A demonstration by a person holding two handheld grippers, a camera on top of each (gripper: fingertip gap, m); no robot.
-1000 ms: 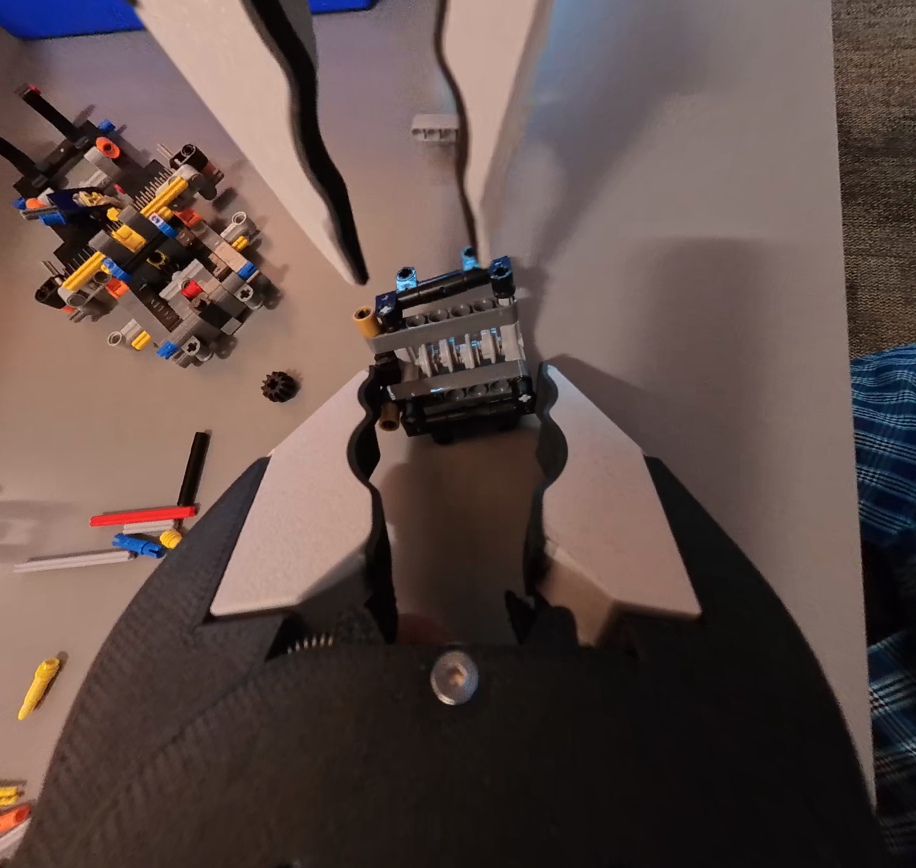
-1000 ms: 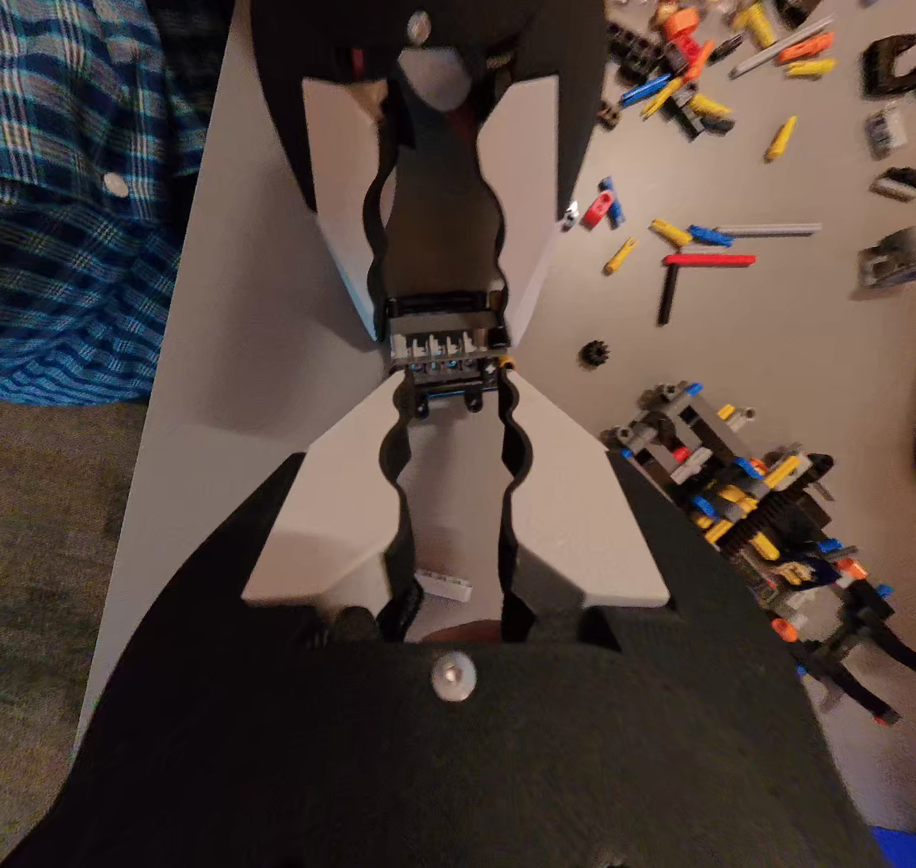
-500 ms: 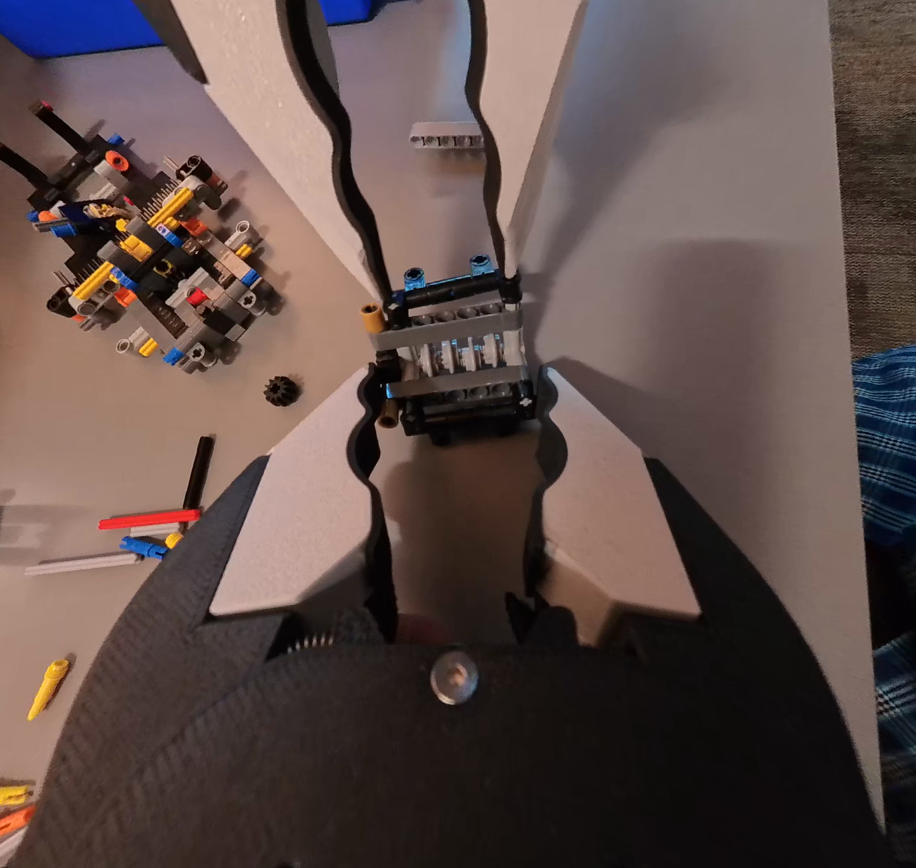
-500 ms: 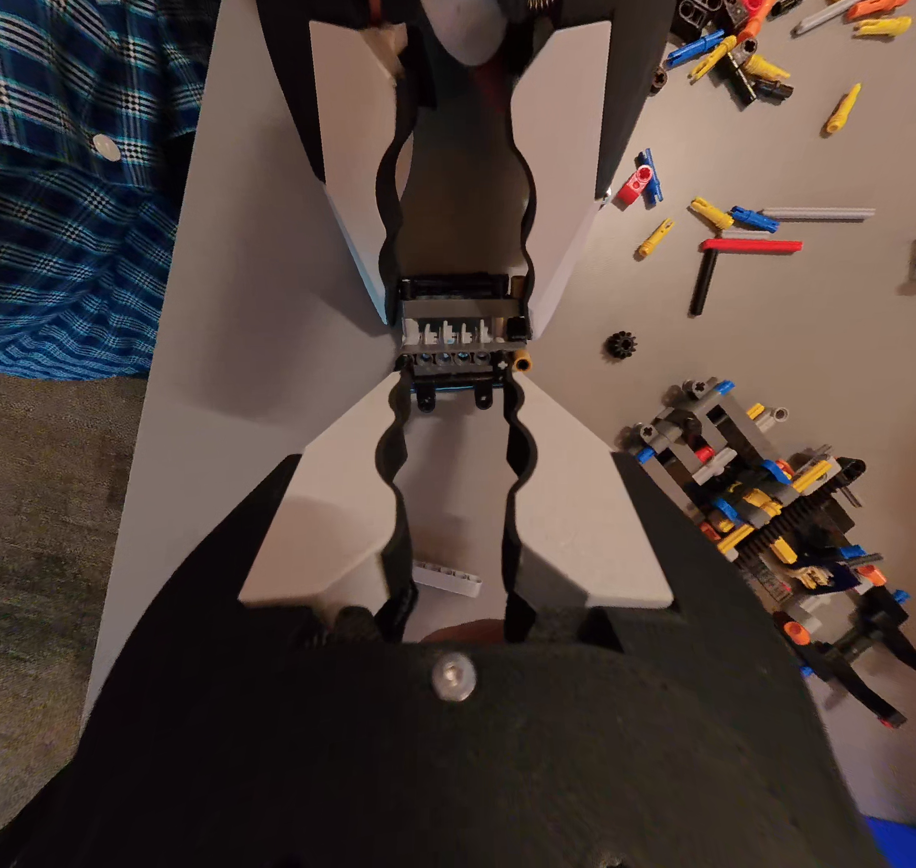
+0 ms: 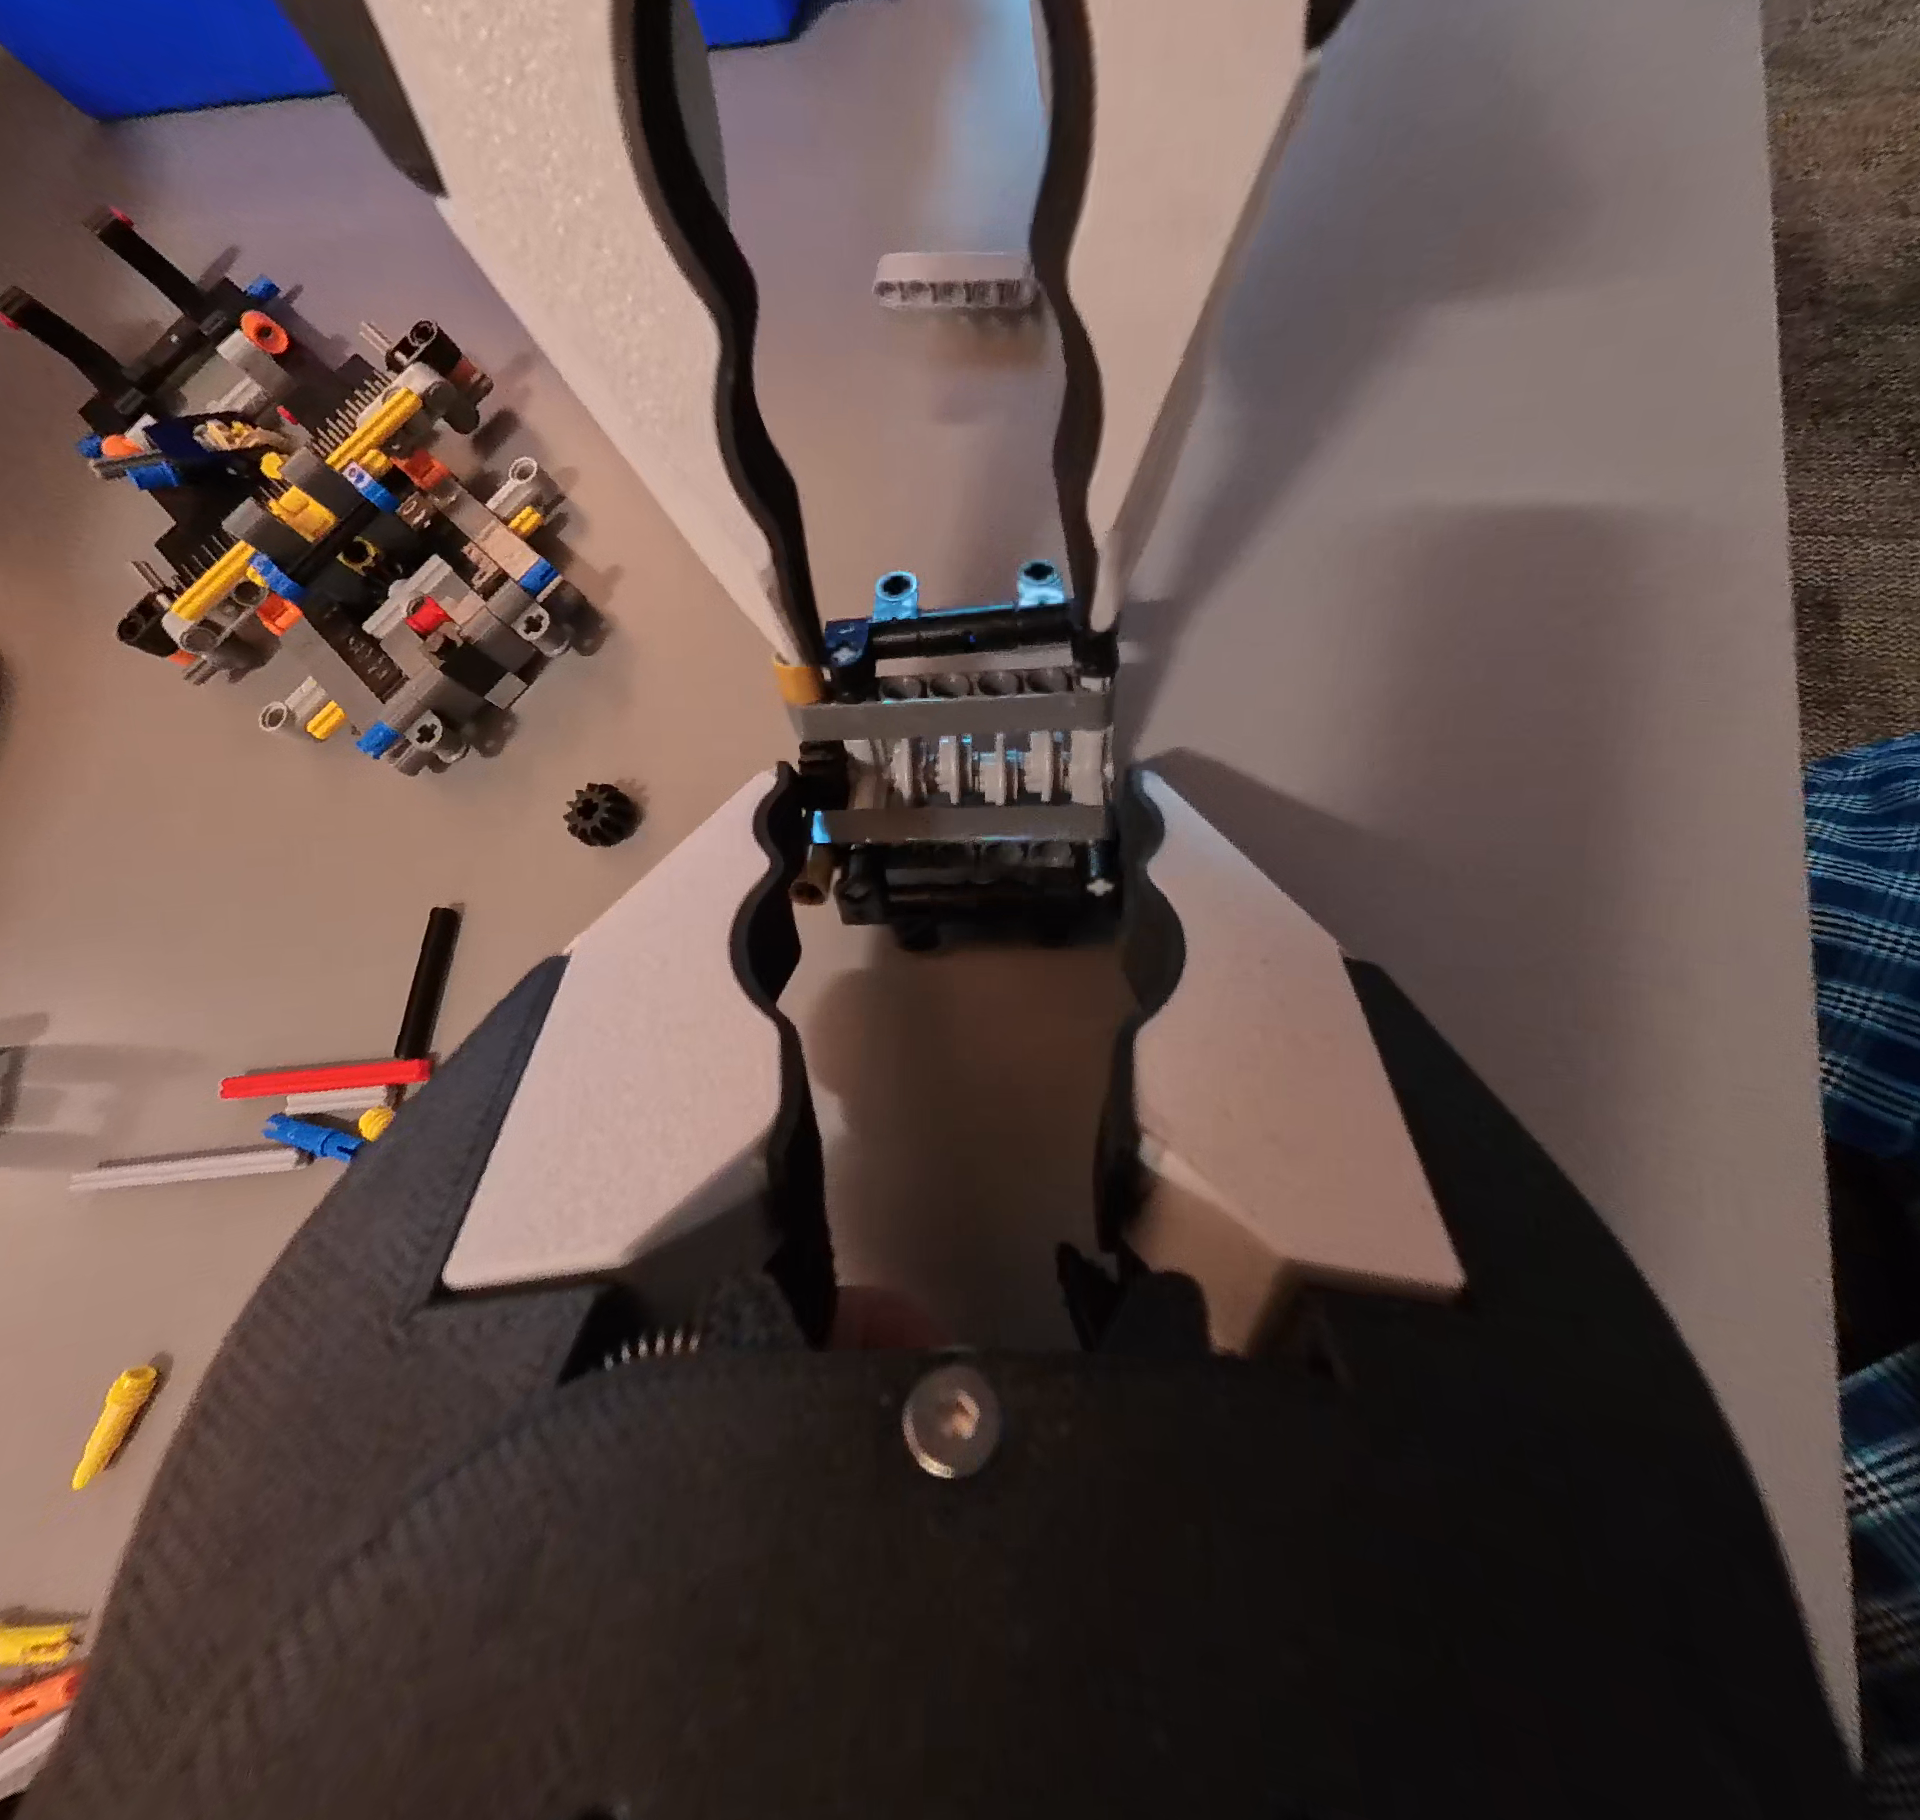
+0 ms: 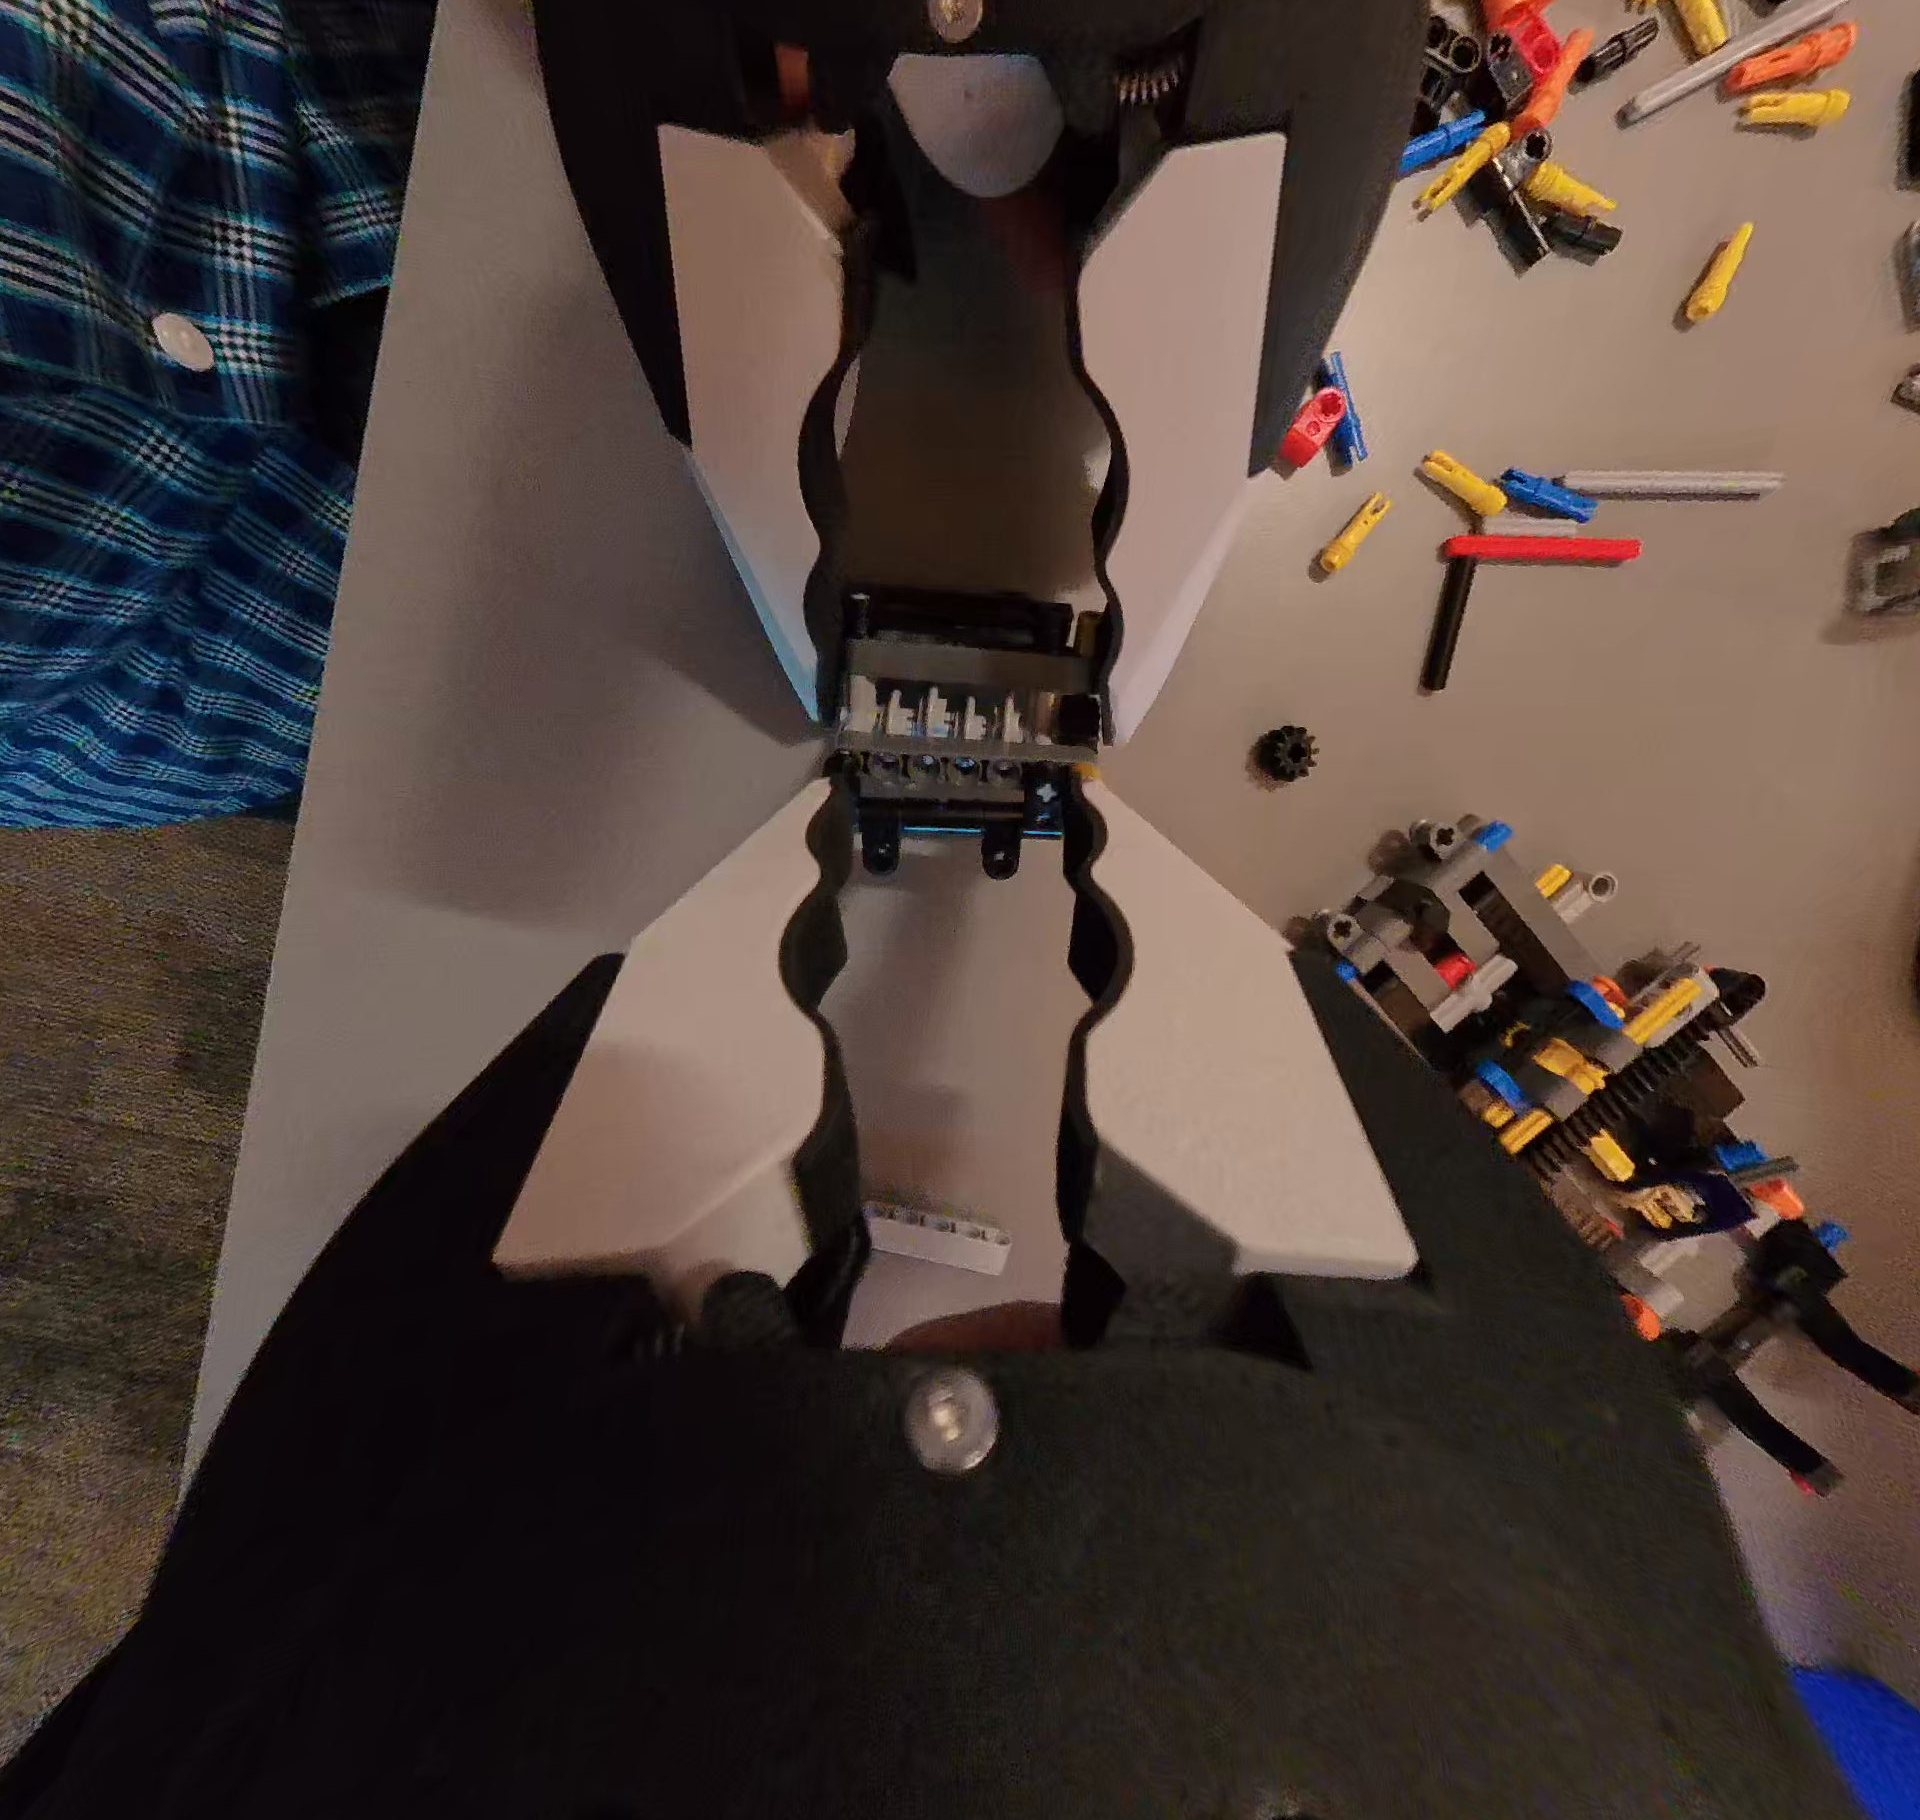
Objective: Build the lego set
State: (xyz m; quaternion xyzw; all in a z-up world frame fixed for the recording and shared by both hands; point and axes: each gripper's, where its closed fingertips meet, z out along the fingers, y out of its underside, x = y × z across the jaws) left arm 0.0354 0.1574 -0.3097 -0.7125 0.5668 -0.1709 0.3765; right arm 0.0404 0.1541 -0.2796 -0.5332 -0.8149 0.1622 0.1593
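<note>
A small grey and black lego block [image 5: 961, 783] with pale discs on its middle axle and two light blue pins at one end is held above the table. My left gripper [image 5: 956, 814] is shut on its near end, one finger on each side. My right gripper [image 6: 956, 809] faces the left one and its fingertips [image 5: 1096, 643] clamp the block's other end [image 6: 961, 773], by a tan pin. A larger many-coloured lego assembly [image 5: 332, 544] lies on the table to the side; it also shows in the right wrist view [image 6: 1558, 1043].
A grey beam [image 5: 956, 279] lies on the table under the right gripper. A black gear [image 5: 597, 814], a red axle [image 5: 322, 1079], a black axle [image 5: 426, 981] and loose pins lie nearby. A pile of parts [image 6: 1558, 108] is farther off. The table edge [image 5: 1777, 835] meets carpet; a plaid sleeve [image 6: 156, 420] is close. Only a small space, under 4 cm, lies between the two pairs of fingers.
My right gripper has moved in from the side and slid its fingers around the far end of the block. My left gripper has kept hold of the block and barely moved.
</note>
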